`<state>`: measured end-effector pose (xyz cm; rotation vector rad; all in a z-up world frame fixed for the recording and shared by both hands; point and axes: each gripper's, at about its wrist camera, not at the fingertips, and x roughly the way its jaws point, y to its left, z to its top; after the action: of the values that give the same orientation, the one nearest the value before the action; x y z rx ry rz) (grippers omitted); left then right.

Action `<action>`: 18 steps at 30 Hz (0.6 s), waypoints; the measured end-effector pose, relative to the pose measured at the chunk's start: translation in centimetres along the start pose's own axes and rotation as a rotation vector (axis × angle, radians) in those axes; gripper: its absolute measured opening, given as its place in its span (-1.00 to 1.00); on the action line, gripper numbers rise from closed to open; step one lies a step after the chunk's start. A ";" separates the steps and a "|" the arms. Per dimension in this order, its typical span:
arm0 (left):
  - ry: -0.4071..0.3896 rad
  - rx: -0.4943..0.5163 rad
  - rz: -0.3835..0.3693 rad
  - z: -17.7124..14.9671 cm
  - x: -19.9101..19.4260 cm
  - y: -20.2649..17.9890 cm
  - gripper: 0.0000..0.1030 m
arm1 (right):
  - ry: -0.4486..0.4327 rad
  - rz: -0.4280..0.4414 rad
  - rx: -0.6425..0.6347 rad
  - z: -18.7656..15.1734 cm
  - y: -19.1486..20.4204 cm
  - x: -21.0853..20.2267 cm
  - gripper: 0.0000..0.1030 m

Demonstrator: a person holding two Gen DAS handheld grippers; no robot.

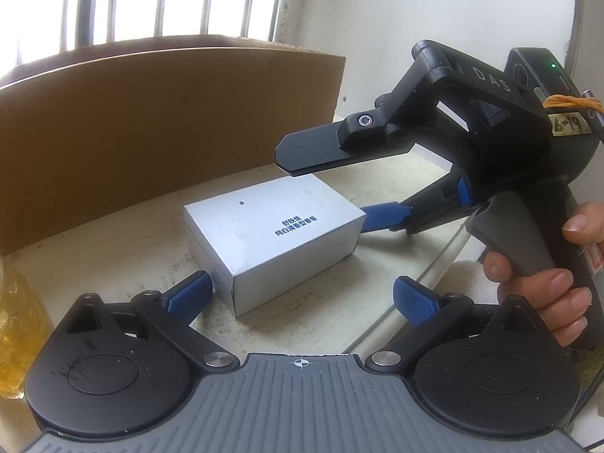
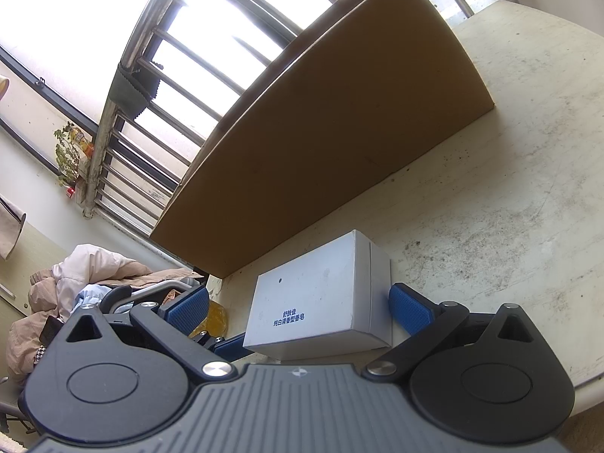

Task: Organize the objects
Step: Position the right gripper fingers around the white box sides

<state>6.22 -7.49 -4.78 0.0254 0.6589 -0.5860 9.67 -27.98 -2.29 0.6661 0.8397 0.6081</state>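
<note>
The left gripper (image 1: 302,296) is spread wide, its blue pads flanking a near corner of the white soap box (image 1: 273,239) without touching. The right gripper (image 2: 300,307) is also spread, straddling the box. The box lies flat on the tabletop (image 2: 509,196), just before a cardboard box (image 1: 162,120).

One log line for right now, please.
left gripper: open, at soap box | right gripper: open, straddling it | cardboard box: behind | nothing gripped
</note>
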 end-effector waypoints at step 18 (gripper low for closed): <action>-0.004 0.003 0.003 -0.2 -0.7 0.7 0.93 | -0.004 0.000 -0.002 0.0 -0.1 0.1 1.00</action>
<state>6.02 -6.51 -4.68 0.0285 0.6541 -0.5840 9.73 -27.98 -2.37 0.6647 0.8353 0.6072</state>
